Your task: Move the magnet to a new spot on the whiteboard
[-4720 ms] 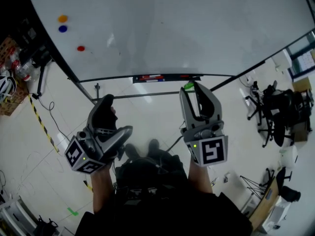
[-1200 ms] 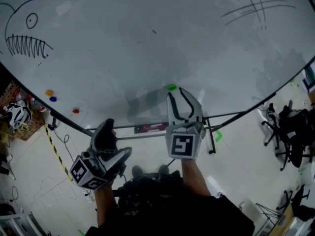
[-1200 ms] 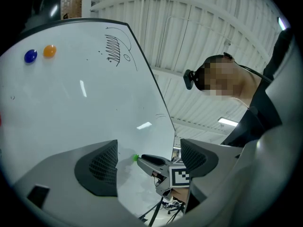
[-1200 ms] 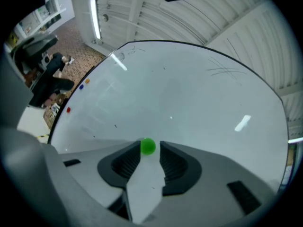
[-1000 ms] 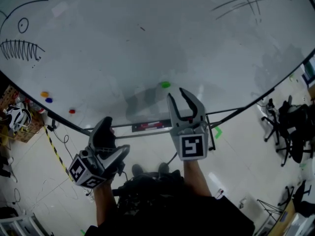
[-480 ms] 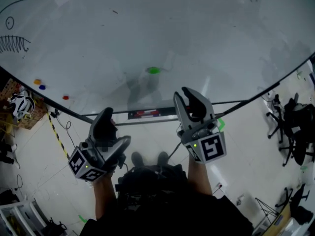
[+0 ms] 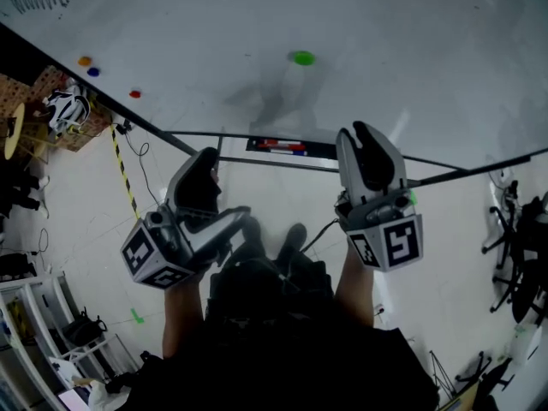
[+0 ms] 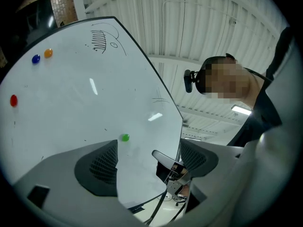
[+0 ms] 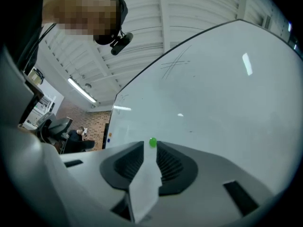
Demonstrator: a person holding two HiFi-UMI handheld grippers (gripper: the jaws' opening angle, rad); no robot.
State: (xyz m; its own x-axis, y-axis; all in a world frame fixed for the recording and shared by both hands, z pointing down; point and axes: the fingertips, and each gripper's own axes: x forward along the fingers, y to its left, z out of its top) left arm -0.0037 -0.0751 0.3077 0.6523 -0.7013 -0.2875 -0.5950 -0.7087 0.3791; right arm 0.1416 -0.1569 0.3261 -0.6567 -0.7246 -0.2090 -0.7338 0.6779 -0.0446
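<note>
Magnet: the green magnet point(image 7: 301, 57) sits on the whiteboard point(image 7: 411, 32), low in its middle. It is above the marker tray point(image 7: 282, 146) and well apart from the red magnet point(image 7: 134, 94) near the left edge.
Right hand-held gripper: we see the right hand-held gripper point(image 7: 366, 134) with its jaws a narrow gap apart. They have just been closing, and nothing is between them; only bare board shows through the slit.
Left hand-held gripper: the left hand-held gripper point(image 7: 203, 163) has its jaws wide apart and empty, and it is held low on the left.
Direction: from the right one, the magnet lies ahead, up and to the left in the head view. In the right gripper view it sits right at the top of the slit, so we judge that this hand-held gripper points almost straight at it, with clear board between.
Nearer hand: we judge the right to be nearer. In the left gripper view the magnet sits off-centre, close beside the left jaw's tip.
Long axis: the magnet looks like a round button, and we can make out no long axis.
Coming move: if the magnet is to be taken again, we judge it calls for wider jaws first, then a straight reach forward.
</note>
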